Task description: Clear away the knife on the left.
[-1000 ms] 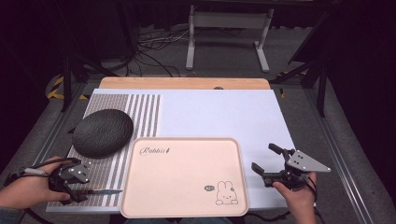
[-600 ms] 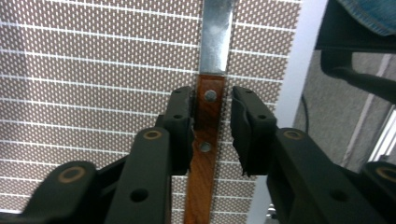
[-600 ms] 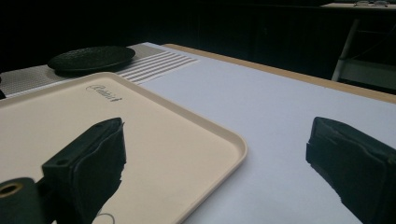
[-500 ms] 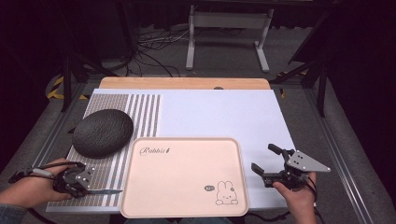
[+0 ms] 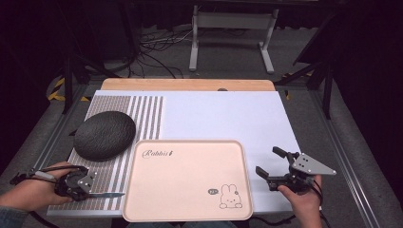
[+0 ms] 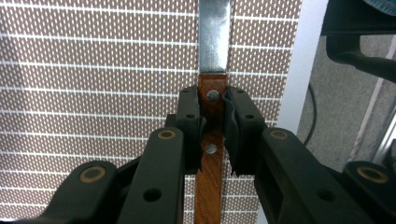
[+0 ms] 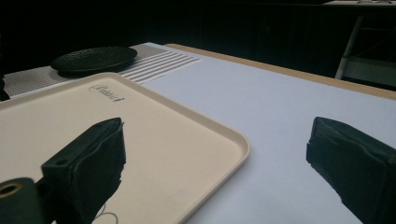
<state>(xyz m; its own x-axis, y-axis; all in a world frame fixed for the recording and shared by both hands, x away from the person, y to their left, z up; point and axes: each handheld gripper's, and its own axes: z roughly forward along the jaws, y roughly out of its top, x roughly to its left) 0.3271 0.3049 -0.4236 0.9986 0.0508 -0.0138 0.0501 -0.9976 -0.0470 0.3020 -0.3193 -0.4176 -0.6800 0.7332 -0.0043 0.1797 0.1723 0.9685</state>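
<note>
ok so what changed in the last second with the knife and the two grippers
The left gripper has just been closing its jaws, and they now pinch the wooden handle of the knife, which lies flat on the striped mat. The hand itself hardly moved. The right gripper stayed open beside the pink tray, and the dark round plate kept its place.

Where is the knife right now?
The knife lies on the striped mat at the high view's lower left, handle between the left gripper's fingers, blade pointing toward the pink tray.
</note>
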